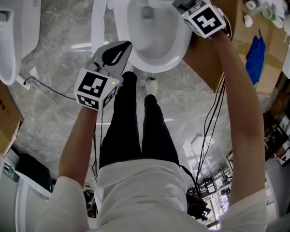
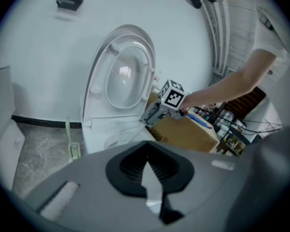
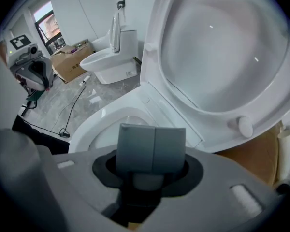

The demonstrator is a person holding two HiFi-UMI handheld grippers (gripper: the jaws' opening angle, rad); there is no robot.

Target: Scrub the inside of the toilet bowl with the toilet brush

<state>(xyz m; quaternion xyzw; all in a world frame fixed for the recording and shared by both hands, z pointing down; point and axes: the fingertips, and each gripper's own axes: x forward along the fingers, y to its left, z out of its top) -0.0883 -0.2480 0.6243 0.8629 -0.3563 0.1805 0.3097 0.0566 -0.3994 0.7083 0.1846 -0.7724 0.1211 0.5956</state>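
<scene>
The white toilet bowl (image 1: 157, 64) stands open at the top of the head view, its lid (image 3: 222, 47) raised. My right gripper (image 1: 182, 4) hangs over the bowl's back right rim and is shut on the toilet brush's pale handle (image 3: 145, 181), which shows just behind the grey pads (image 3: 135, 149). The brush's whitish head (image 1: 156, 1) lies inside the bowl near the back. My left gripper (image 1: 122, 48) floats in front of the bowl's left side, shut and holding nothing. From the left gripper (image 2: 147, 153) view, the toilet (image 2: 111, 129) and the right gripper (image 2: 157, 112) show ahead.
A second toilet (image 1: 5, 37) stands at the left. A cardboard box (image 1: 232, 28) sits right of the bowl with a blue cloth (image 1: 255, 57) beside it. A black cable (image 1: 43, 91) runs over the marble floor. The person's shoes (image 1: 152, 85) are at the bowl's front.
</scene>
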